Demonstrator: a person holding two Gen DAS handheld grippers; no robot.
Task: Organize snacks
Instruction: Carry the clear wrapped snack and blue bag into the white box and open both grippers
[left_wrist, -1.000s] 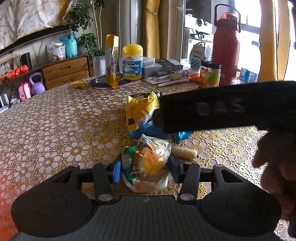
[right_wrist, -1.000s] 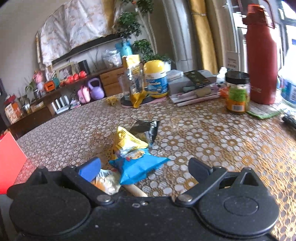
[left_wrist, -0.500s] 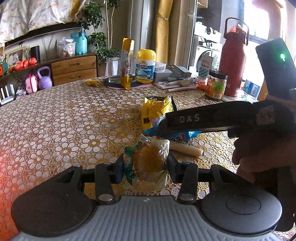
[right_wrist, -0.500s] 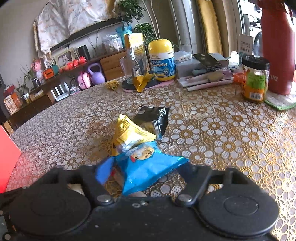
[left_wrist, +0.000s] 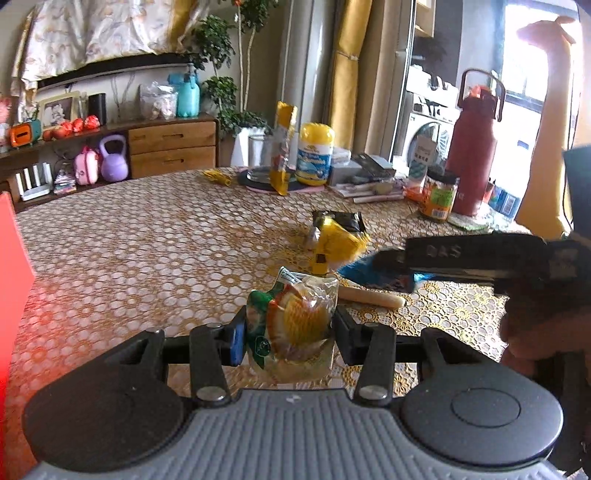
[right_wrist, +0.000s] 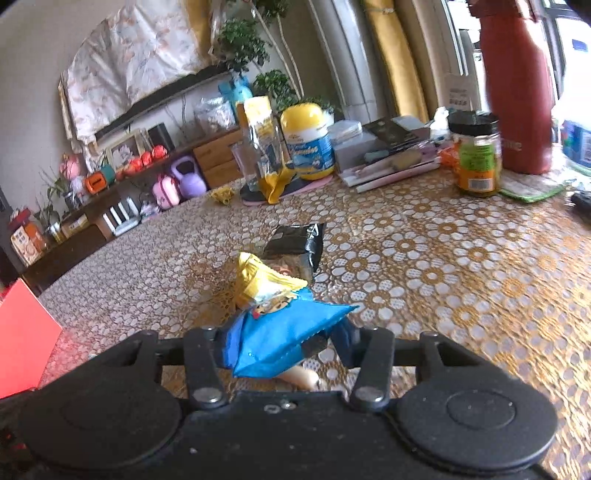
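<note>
- A table (left_wrist: 147, 236) with a gold flower cloth holds snacks.
- The left gripper (left_wrist: 290, 332) squeezes a clear cake pack (left_wrist: 295, 321).
- The right gripper (right_wrist: 282, 341) squeezes a blue bag (right_wrist: 280, 336).
- A yellow bag (right_wrist: 264, 280) lies just behind, a black bag (right_wrist: 297, 242) farther back.

Each fisheye camera sat behind its own hand-held gripper, low and close over the tabletop (left_wrist: 147, 236), facing the far wall. Both views shared the yellow-lidded jar (left_wrist: 315, 155) (right_wrist: 308, 142) and red bottle (left_wrist: 474, 147) (right_wrist: 517, 88) in the upper frame; the left view also held the right hand-held gripper (left_wrist: 476, 254) at its right edge.
</note>
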